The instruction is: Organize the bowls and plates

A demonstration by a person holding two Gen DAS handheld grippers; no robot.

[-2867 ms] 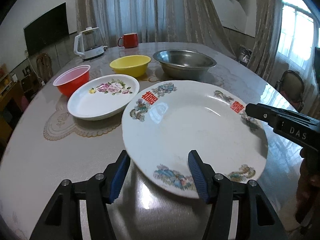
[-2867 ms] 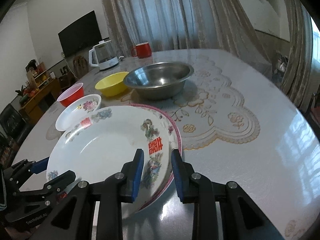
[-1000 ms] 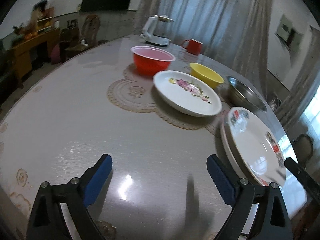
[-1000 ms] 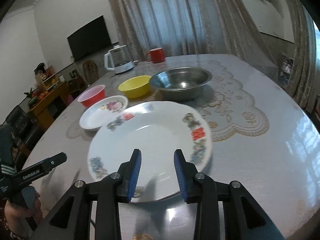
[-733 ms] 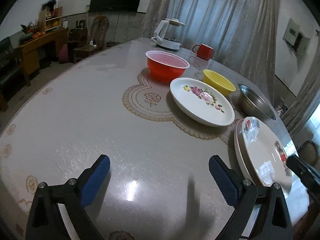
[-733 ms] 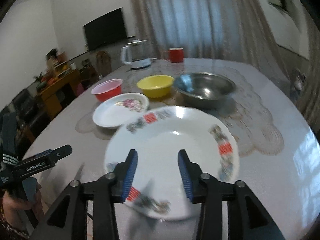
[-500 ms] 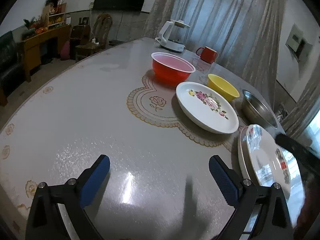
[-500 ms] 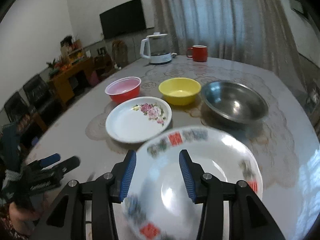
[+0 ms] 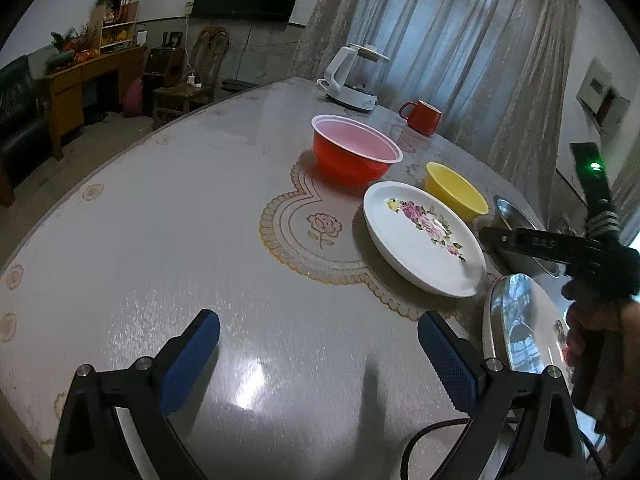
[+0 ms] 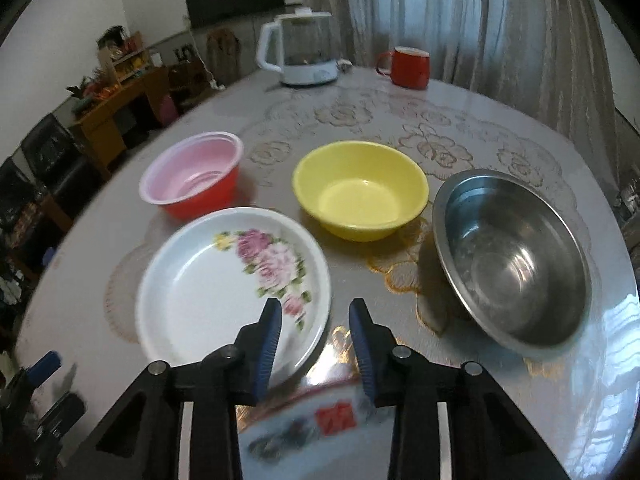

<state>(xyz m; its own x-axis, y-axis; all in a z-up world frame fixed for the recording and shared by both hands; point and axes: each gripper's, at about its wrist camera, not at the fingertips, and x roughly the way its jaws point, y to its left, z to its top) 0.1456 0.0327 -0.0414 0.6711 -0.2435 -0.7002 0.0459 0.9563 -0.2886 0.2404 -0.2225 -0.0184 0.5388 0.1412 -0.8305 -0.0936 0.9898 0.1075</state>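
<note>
Table (image 9: 160, 208) with lace-print cover, curtains (image 9: 460, 40) behind.

- My left gripper (image 9: 318, 354): black frame, blue ribbed pads, silver screws, black cable.
- My right gripper (image 10: 315, 342): same black frame, blue pads.

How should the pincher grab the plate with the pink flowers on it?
Probably by the rim. The flowered plate lies flat and shallow on the table, so only its thin raised edge fits between two fingers. The near edge, below the right gripper, looks free to come at; the red bowl and yellow bowl crowd its far side.
</note>
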